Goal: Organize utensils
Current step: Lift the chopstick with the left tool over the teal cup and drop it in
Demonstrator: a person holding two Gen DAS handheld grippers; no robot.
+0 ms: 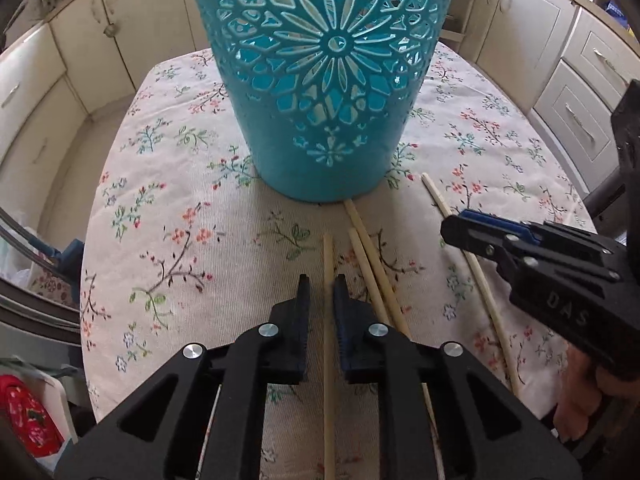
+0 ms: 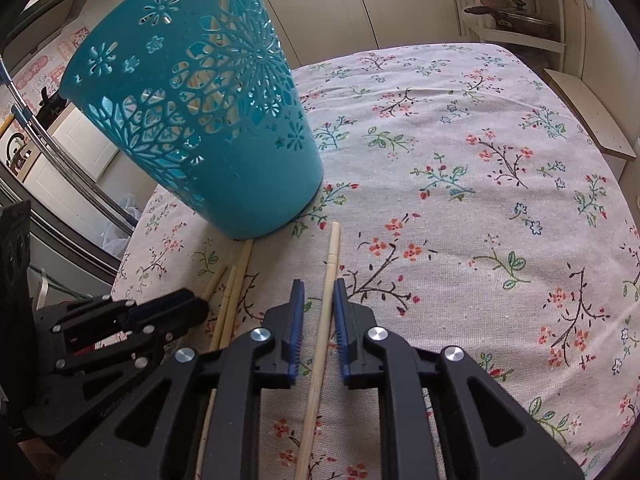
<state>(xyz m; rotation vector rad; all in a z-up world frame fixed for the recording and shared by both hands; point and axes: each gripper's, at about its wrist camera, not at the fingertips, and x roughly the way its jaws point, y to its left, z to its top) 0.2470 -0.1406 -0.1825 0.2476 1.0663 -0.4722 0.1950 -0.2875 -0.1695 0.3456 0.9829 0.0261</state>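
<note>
Four chopsticks lie on the flowered tablecloth (image 2: 460,200), long axes running near to far, far tips toward the teal basket (image 1: 324,80). The left gripper (image 1: 323,286) straddles the leftmost chopstick (image 1: 328,264), jaws narrowly apart. The right gripper (image 2: 319,290) likewise straddles the rightmost chopstick (image 2: 331,256), unclamped.

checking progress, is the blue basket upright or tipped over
Upright: the blue basket stands on its narrow base on the floral tablecloth, open end up.

My left tool (image 1: 322,280) is matte black plastic with angular cut-out arms, round silver screws at the pivots and blue ribbed pads. My right tool (image 2: 319,282) matches it, with raised letters "DAS" on its side.
</note>
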